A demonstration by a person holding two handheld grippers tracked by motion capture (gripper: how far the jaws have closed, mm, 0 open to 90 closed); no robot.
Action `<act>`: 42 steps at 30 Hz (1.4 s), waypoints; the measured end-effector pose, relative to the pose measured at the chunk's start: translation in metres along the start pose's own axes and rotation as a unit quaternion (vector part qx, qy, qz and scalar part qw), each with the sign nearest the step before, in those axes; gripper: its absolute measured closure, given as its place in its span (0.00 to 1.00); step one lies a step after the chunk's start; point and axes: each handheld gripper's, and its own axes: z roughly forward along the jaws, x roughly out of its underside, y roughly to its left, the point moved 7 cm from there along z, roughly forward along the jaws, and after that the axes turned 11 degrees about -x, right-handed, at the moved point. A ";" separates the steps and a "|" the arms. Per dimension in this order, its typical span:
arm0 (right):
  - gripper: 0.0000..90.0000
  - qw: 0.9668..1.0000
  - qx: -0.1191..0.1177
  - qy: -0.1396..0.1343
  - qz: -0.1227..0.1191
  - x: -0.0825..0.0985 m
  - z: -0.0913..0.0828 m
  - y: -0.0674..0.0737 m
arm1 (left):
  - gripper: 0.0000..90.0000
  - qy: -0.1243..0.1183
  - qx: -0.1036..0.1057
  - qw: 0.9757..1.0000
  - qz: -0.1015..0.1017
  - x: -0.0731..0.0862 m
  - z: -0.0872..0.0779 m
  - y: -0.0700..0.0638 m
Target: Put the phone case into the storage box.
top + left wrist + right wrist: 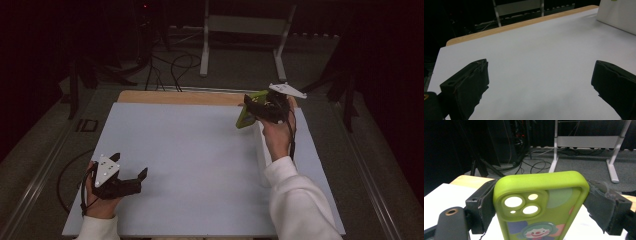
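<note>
A lime-green phone case with camera cut-outs and a clown picture is held across its width, both black pads pressed on its sides, by my right gripper. In the high view the phone case hangs above the far right of the white board, tilted, with the right gripper shut on it. My left gripper rests low at the board's near left corner, jaws wide apart and nothing between them. The left gripper looks over bare white board.
A white box-like block stands on the board under the right hand; its white side shows at the far right. A wooden table edge runs behind the board. Cables and a white metal stand lie on the floor beyond.
</note>
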 end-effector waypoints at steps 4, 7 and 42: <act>0.18 1.000 0.005 -0.001 -0.002 -0.002 -0.001 -0.003 | 0.02 0.000 0.000 1.000 0.000 0.000 0.000 0.000; 0.18 1.000 0.008 0.000 -0.002 -0.003 -0.002 -0.006 | 0.02 0.000 0.001 1.000 0.000 0.000 0.000 0.000; 0.18 0.997 0.071 -0.004 0.012 -0.010 -0.014 -0.044 | 0.02 0.001 0.000 1.000 0.001 0.000 0.000 -0.001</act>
